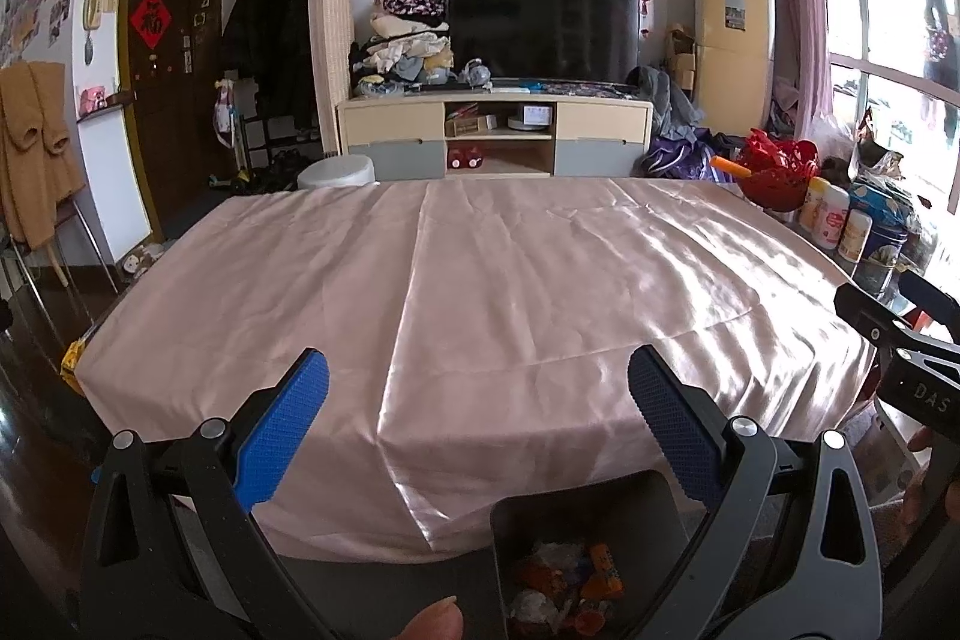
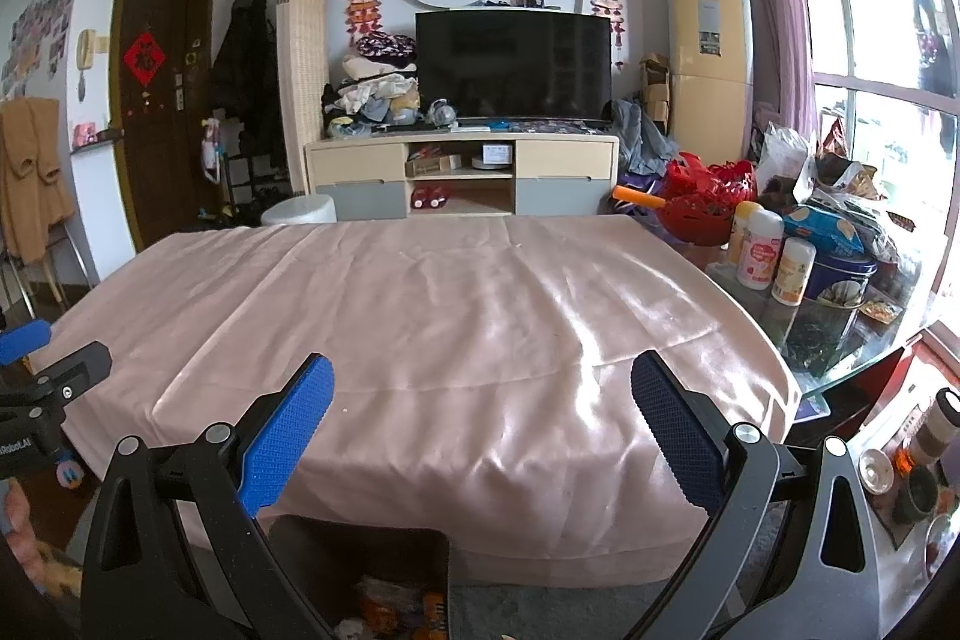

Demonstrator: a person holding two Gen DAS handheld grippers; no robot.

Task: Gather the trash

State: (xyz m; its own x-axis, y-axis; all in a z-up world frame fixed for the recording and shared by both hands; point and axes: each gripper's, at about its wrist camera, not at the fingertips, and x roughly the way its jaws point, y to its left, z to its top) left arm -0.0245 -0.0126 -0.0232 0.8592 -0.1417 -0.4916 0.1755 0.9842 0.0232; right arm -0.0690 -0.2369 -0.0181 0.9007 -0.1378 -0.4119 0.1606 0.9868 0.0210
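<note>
Pink satin fills the middle of both frames: we see a shiny cloth (image 1: 480,280) draped over the bench, creased and bright with window glare on its right half. We hold the left tool (image 1: 479,388) low at the bench's near edge, its blue pads (image 1: 282,430) spread wide with nothing between them. Same story on the right tool (image 2: 482,391): blue pads (image 2: 288,436) wide apart, empty, hovering over the cloth's front edge.

Down at the bottom of the left wrist view, just right of centre, we spot the dark bin (image 1: 588,508) sitting on the floor against the bench's front drape, and inside it the trash (image 1: 570,586): crumpled wrappers, orange and clear. In the right wrist view the bin shows at bottom centre-left, orange wrappers peeking out.

At the lower edge of the left wrist view a fingertip (image 1: 435,619) pokes in. Far right of that frame, we catch the black body of the other tool. Along the right side of the bench stand white bottles (image 2: 759,256), a blue tin (image 2: 840,274) and a red basket (image 2: 702,214), just off the cloth.
</note>
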